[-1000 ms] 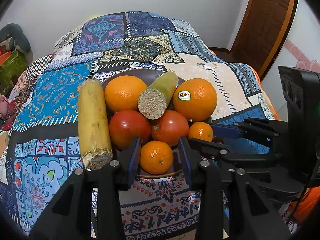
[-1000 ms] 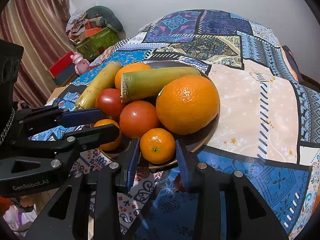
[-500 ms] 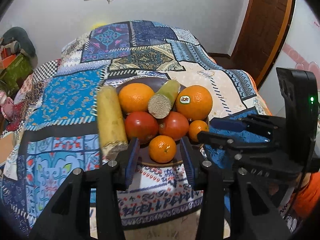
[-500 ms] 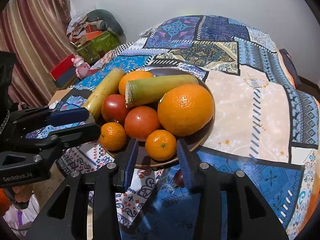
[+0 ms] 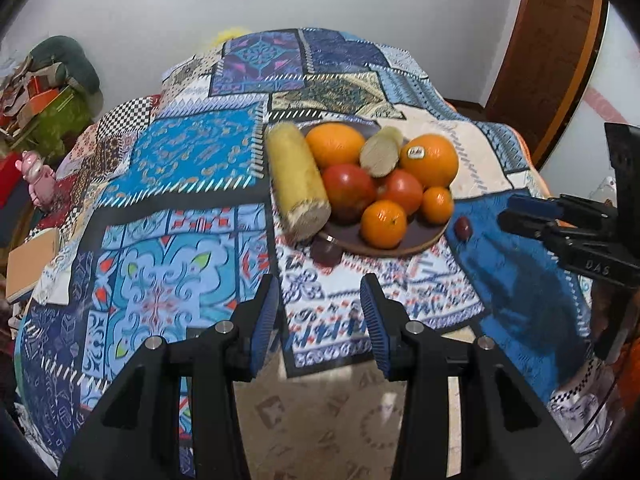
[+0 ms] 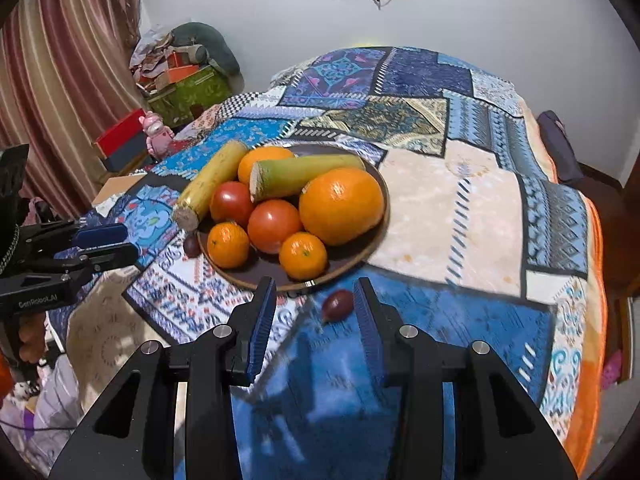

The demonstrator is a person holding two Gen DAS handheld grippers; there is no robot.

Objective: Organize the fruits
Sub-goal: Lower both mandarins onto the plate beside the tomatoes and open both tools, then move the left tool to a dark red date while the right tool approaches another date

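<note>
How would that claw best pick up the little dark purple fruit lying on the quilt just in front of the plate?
Grip the small purple fruit across its middle, coming from above and the near side. It is small and rounded, lying loose on the quilt just clear of the plate rim, so pads on its left and right flanks should fit. The open, empty right claw is nearly lined up with it.

1. patchwork quilt (image 5: 180, 168): printed cloth, soft and matt.
2. plate (image 6: 352, 258): dark brown, smooth, slightly glossy.
3. oranges (image 6: 340, 206): pebbled, faintly shiny peel.
4. tomatoes (image 6: 274, 226): smooth, glossy skin.
5. cane pieces (image 5: 294, 180): fibrous, rough cut ends.
6. door (image 5: 548, 40): polished wood.
</note>
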